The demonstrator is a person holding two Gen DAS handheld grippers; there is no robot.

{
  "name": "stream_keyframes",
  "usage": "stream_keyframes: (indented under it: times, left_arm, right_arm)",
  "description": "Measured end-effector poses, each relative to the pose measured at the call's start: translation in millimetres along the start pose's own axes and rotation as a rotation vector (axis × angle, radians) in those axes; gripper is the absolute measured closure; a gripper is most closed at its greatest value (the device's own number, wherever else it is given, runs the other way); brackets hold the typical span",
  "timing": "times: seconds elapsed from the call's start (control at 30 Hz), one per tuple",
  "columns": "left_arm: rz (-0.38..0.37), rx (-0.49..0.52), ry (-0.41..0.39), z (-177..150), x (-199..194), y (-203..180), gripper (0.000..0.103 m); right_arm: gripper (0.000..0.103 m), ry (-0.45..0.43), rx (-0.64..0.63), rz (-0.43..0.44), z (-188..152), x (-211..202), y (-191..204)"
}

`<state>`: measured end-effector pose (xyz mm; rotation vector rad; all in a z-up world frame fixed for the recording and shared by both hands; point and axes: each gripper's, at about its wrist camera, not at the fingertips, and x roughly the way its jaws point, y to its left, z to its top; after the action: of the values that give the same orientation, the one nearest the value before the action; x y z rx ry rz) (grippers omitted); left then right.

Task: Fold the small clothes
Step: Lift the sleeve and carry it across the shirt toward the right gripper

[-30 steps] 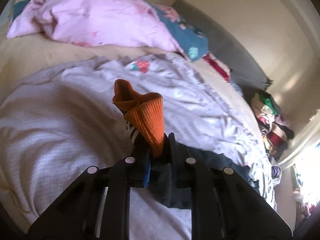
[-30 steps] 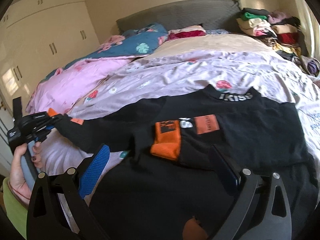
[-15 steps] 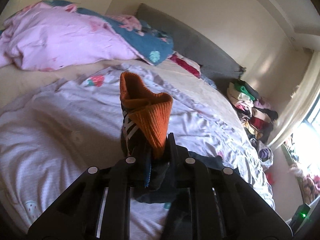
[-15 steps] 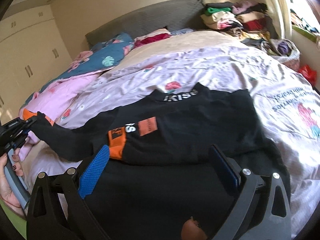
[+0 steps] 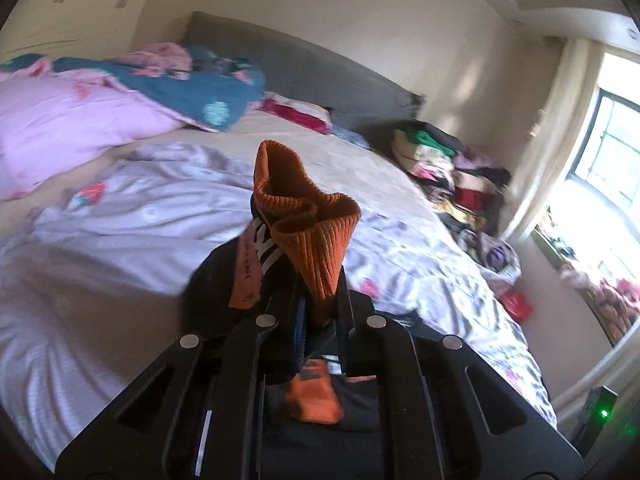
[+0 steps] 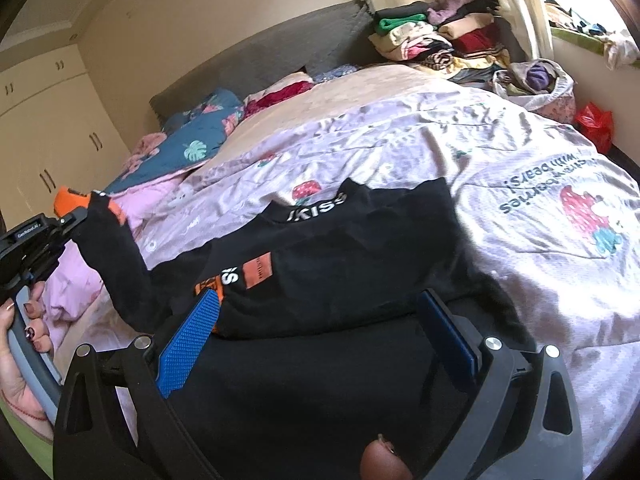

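Note:
A black sweater (image 6: 352, 248) with white lettering lies flat on the lilac bedspread (image 6: 500, 152). One sleeve lies folded across its chest, orange cuff (image 5: 316, 392) showing. My left gripper (image 5: 320, 304) grips the other sleeve's orange ribbed cuff (image 5: 312, 236), its jaws still closing tighter on the fabric. That sleeve (image 6: 116, 272) hangs lifted off the bed at the left of the right wrist view, where a hand holds the left gripper (image 6: 64, 220). My right gripper (image 6: 320, 296) hovers open over the sweater's lower part, nothing between its blue pads (image 6: 192, 340).
A heap of folded clothes (image 6: 440, 36) sits at the bed's far right corner, beside a bag of laundry (image 6: 536, 80) and a red bag (image 6: 596, 124). A pink duvet (image 5: 72, 120) and teal pillow (image 5: 200, 88) lie by the grey headboard (image 6: 280, 52). Wardrobe doors (image 6: 44, 136) stand at the left.
The left gripper has risen with the orange cuff and swung right toward the sweater's body, so the sleeve now hangs off the bed. The right gripper drifted sideways over the sweater, still open.

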<state>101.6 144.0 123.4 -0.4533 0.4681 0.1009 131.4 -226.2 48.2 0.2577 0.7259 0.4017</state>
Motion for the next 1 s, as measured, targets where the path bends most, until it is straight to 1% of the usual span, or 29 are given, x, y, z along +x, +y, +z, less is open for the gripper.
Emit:
stream_keyframes:
  times: [0.13, 0.27, 0.4, 0.53, 0.73, 0.9, 1.0]
  left_arm:
    - [-0.065, 0.069, 0.015, -8, 10, -35, 0.098]
    - [-0.125, 0.118, 0.048, -17, 20, -60, 0.098]
    - [-0.153, 0.165, 0.082, -28, 32, -76, 0.098]
    - [-0.175, 0.183, 0.14, -42, 46, -83, 0.098]
    - [-0.209, 0.201, 0.252, -69, 73, -87, 0.098]
    - [-0.254, 0.235, 0.346, -96, 91, -94, 0.098]
    - [-0.278, 0.258, 0.386, -109, 97, -98, 0.097]
  right_arm:
    - [0.005, -0.014, 0.036, -0.022, 3, -7, -17]
    - [0.005, -0.032, 0.07, -0.046, 6, -15, -35]
    - [0.005, -0.044, 0.099, -0.069, 7, -20, -48]
    - [0.005, -0.053, 0.125, -0.087, 9, -25, -60]
    - [0.005, -0.058, 0.157, -0.116, 8, -26, -72]
    - [0.005, -0.046, 0.184, -0.131, 6, -23, -80]
    - [0.005, -0.034, 0.197, -0.139, 4, -19, -83]
